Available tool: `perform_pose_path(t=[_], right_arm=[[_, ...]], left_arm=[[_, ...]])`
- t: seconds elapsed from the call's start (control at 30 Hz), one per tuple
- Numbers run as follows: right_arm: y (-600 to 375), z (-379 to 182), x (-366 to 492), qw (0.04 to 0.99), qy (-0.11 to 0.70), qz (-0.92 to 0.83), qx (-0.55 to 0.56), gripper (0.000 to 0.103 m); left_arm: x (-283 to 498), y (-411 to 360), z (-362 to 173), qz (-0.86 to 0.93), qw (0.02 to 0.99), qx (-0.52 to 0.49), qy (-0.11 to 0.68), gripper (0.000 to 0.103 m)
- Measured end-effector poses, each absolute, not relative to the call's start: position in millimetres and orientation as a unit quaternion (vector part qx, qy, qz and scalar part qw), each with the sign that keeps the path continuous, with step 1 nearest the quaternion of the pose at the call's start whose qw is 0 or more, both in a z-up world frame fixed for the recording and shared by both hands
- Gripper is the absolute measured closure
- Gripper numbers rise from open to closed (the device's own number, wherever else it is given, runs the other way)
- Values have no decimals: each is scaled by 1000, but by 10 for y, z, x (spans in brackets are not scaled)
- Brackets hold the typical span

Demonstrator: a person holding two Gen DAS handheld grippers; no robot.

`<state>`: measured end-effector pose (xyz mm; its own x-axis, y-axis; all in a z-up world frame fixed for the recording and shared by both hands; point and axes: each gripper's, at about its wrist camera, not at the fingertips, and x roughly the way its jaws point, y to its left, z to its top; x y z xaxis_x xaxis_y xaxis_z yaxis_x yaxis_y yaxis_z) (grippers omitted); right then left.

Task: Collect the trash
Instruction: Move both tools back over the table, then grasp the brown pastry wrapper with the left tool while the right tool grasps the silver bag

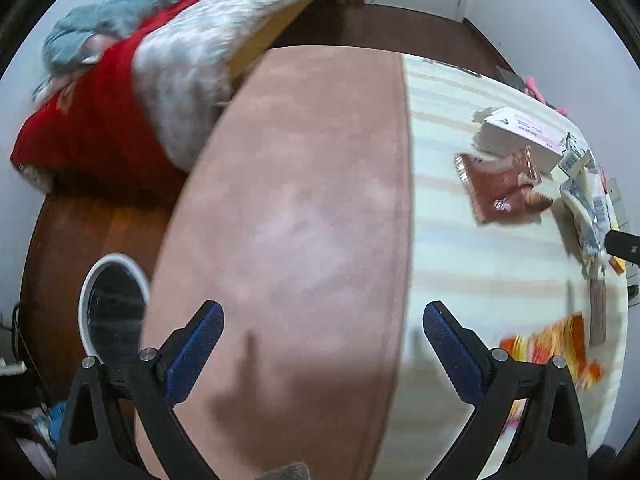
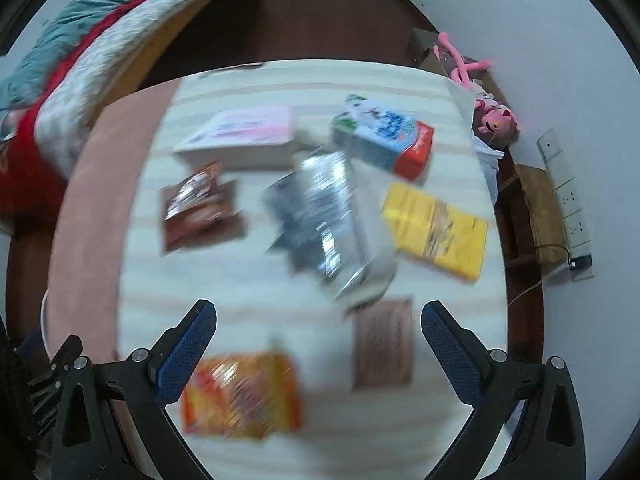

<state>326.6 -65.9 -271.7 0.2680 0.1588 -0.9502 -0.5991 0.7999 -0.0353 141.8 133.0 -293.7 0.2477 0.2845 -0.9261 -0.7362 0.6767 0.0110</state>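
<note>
Both grippers hung w/ jaws spread wide, nothing between them – left gripper (image 1: 322,326) over the pink mat (image 1: 288,208), right gripper (image 2: 320,326) over the striped cloth (image 2: 248,280). Trash lay scattered on that cloth, taken here as the landmark. Near its middle: crumpled silver wrapper (image 2: 320,216), blurred. Toward cloth's far edge: pink-and-white box (image 2: 244,136) and, beside it, blue-and-white carton (image 2: 384,136) w/ an orange end. Left of centre: brown sachet (image 2: 200,208). Right of centre, touching the silver wrapper or nearly so – can't tell thru blur – yellow box (image 2: 436,228). Near cloth's front edge: orange snack packet (image 2: 240,392), just by the right gripper's left finger, and brown card (image 2: 384,344) beside it. Off the cloth's left side, past the pink mat, on the wood floor: white-rimmed bin (image 1: 112,304), dark inside. Beyond cloth's far left corner: bed w/ red blanket (image 1: 88,128). Off the cloth's right side by the wall: pink plush toy (image 2: 488,112) and white power strip (image 2: 568,204).
</note>
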Motion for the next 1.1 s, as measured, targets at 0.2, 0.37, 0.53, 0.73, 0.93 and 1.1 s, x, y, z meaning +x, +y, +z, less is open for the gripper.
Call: perform_pose_path(t=[0.2,0.37,0.53,0.73,0.93,1.1], right_arm=[[-504,-2974,3703,760,563,254,-201,10],[-489,-3089,3825,758,572,254,-184,56],[-575,-3084,3877,763,577,251,-146,66],[-575,-3081,3855,762,581,249,-139,75],[-626,-2975,3691,769,568,262,-132,83],[-650,-2783,3509,774,556,278,-117,84]], left_arm=[[1957,1451,-2822,288,783,-220,506,1],[2312,1492,-2795,236,790,-254,505,2],[2732,1404,-2956,180,792,-258,523,5],[2841,1312,-3060,185,791,-234,534,78],[2532,1327,-2900,219,804,-219,507,97],[2213,1388,-2663,242,815,-215,480,98]])
